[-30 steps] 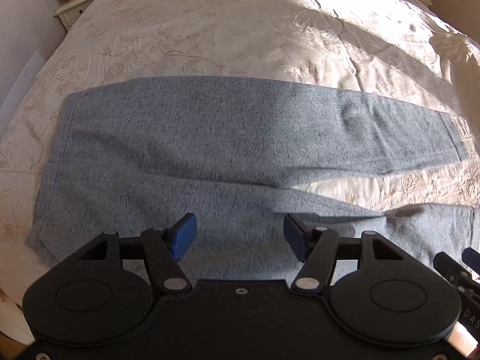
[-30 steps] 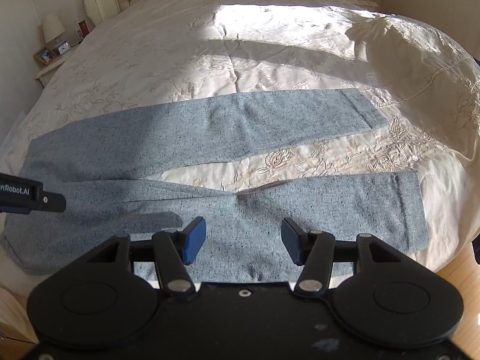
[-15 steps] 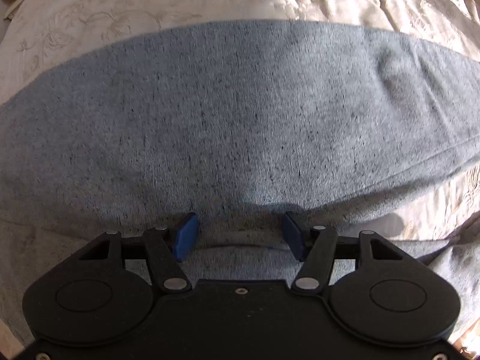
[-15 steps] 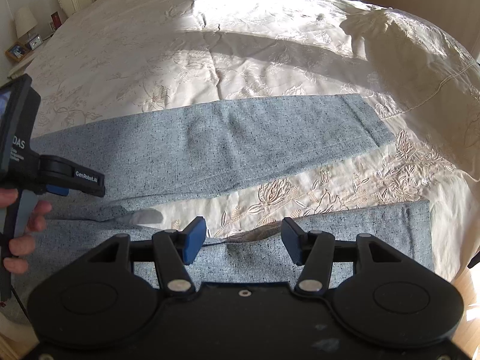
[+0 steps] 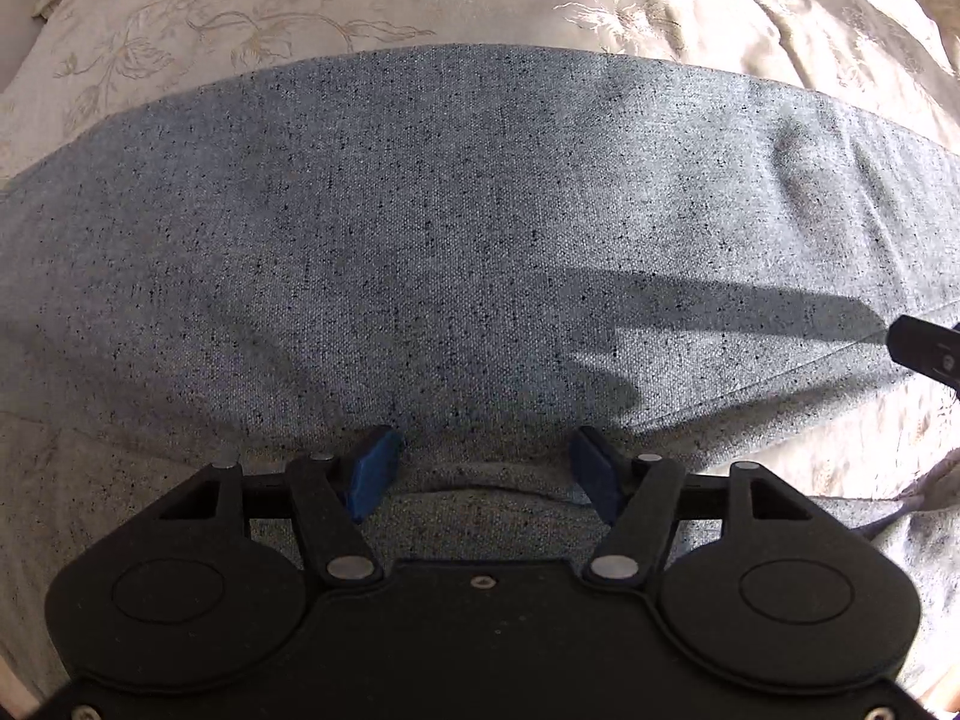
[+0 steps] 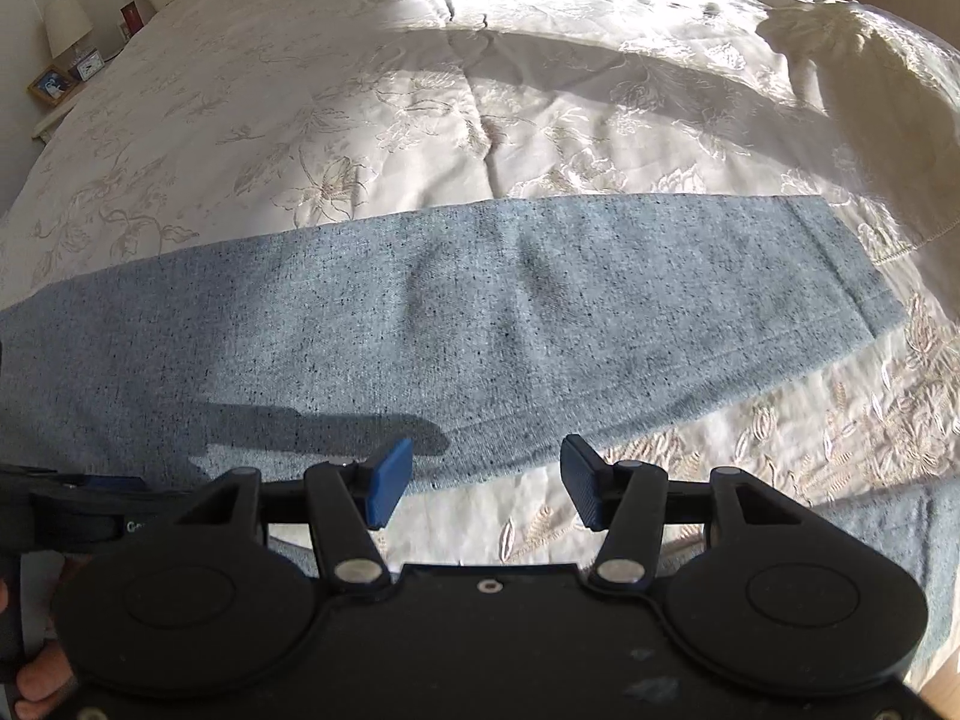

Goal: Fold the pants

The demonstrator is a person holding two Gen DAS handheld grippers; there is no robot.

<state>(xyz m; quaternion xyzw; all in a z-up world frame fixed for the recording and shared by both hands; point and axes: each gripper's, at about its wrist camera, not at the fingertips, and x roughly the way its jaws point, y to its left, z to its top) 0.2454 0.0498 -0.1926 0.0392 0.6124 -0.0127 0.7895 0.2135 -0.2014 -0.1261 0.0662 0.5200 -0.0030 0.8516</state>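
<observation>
Cream embroidered bedspread point(image 6: 420, 138) covers the whole bed, with a bright patch of sun on its far part. On it lie the grey speckled pants point(image 5: 480, 228), spread flat; in the right wrist view one leg runs across the picture to its cuff on the right, and the other leg shows only at the lower right edge, with a strip of bedspread between them.

At the far left of the right wrist view stands a nightstand point(image 6: 45, 120) with a lamp point(image 6: 67, 24) and a small picture frame point(image 6: 51, 84).

Left hand-held gripper point(image 5: 483, 468) points steeply down, close over the pants. Its blue pads are spread and are opening; a low fold of the cloth lies between them, but the pads do not press it. Right hand-held gripper point(image 6: 485, 480) is also spread, over the near edge of the far leg and the strip of bedspread, and it grips nothing. A person's fingers point(image 6: 36, 684) show at the lower left corner of that view.
</observation>
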